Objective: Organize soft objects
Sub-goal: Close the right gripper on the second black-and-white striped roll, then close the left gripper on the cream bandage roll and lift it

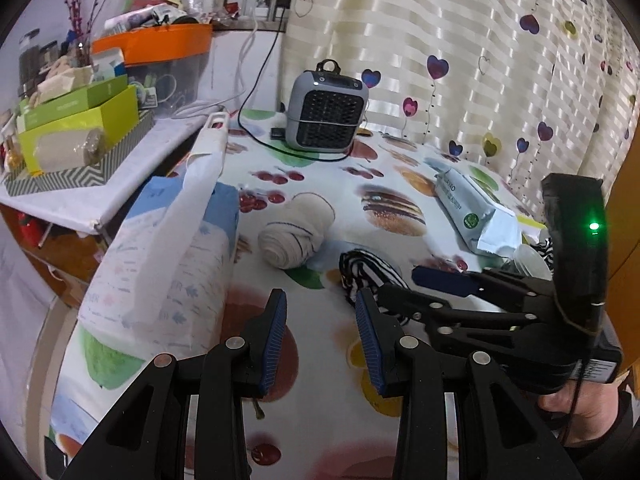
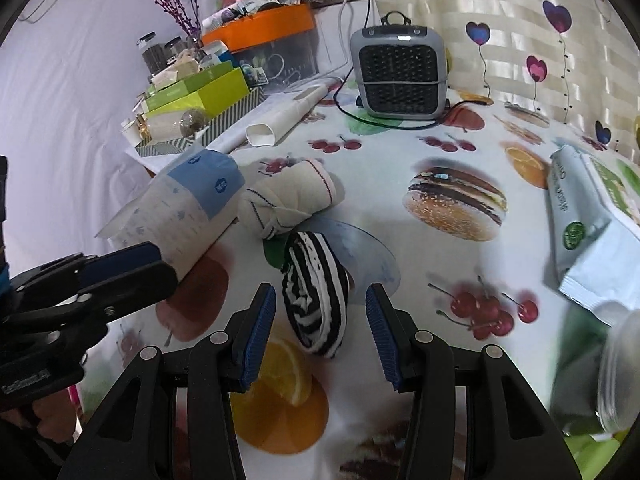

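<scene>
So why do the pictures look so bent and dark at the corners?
Fisheye lenses: in the left wrist view the curtain bows and the rim goes black; in the right wrist view the table bulges, and the clear cup at the edge smears.

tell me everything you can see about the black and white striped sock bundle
The striped sock bundle is a soft knit roll in black and white bands, folded into an oval lump. It lies on the fruit-print tablecloth, partly over a printed orange slice, just in front of the cream sock roll. The right gripper stands open around its near end, pads not touching it.
</scene>
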